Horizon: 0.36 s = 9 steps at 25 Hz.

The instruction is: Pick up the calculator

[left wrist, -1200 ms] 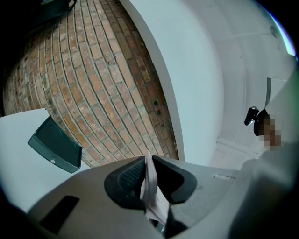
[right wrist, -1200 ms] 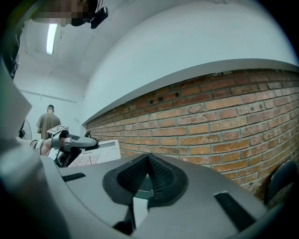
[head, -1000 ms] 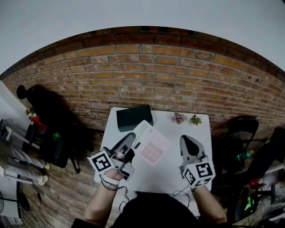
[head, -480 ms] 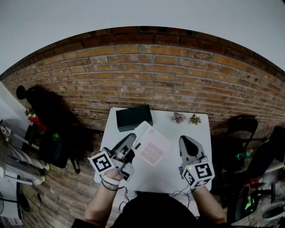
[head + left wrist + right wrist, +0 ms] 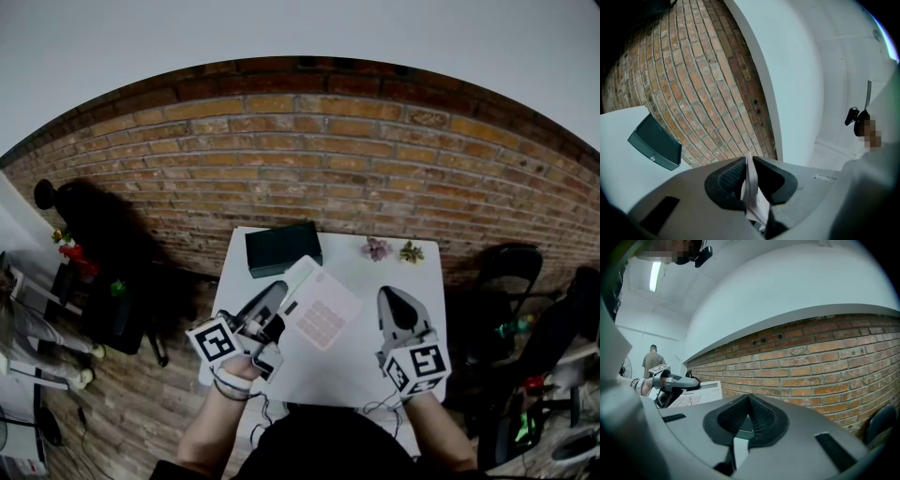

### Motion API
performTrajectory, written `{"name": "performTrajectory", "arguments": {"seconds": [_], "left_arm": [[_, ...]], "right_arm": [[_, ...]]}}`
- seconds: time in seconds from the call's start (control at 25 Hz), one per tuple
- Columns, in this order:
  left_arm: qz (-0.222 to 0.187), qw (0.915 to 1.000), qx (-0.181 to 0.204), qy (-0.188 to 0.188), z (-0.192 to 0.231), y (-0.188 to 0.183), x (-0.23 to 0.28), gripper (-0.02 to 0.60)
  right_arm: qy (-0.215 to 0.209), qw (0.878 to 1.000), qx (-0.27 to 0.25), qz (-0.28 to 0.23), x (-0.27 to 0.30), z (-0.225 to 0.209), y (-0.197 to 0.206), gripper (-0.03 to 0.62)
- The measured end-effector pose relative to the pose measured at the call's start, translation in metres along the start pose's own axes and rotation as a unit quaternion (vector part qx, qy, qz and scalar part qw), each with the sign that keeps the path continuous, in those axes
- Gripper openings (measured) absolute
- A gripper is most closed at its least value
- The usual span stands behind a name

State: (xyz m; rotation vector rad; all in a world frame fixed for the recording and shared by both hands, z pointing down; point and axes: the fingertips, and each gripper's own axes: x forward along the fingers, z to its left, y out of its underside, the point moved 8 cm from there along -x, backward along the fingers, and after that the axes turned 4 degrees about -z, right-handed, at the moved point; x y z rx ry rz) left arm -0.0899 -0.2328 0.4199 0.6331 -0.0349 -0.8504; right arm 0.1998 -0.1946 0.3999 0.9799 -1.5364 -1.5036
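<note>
Left gripper [image 5: 748, 169]: jaws clamped on calculator's left edge.
Dark box [image 5: 283, 247]: far left of table [image 5: 361, 364], behind calculator.
Calculator [image 5: 321, 311]: white, pink keys, tilted; apparently clear of table.
Right gripper [image 5: 748, 404]: jaws together, nothing held.

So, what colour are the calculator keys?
Pale pink keys on a white calculator; clearest in the head view.

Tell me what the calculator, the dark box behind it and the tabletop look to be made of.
Calculator: probably plastic, with a matte white body, pale pink keys and a thin rigid edge.
Dark box: dark green, smooth with a slight sheen. It could be plastic or coated card; I cannot tell which.
Tabletop: smooth, even white, likely laminate or painted board.
</note>
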Motion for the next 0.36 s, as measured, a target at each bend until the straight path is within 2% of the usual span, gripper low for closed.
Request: {"name": "performTrajectory", "arguments": {"seconds": [0.36], "left_arm": [[0.004, 1.0, -0.008, -0.004, 0.011, -0.004, -0.009, 0.046]], "right_arm": [[0.008, 1.0, 0.003, 0.005, 0.001, 0.008, 0.0, 0.003]]}}
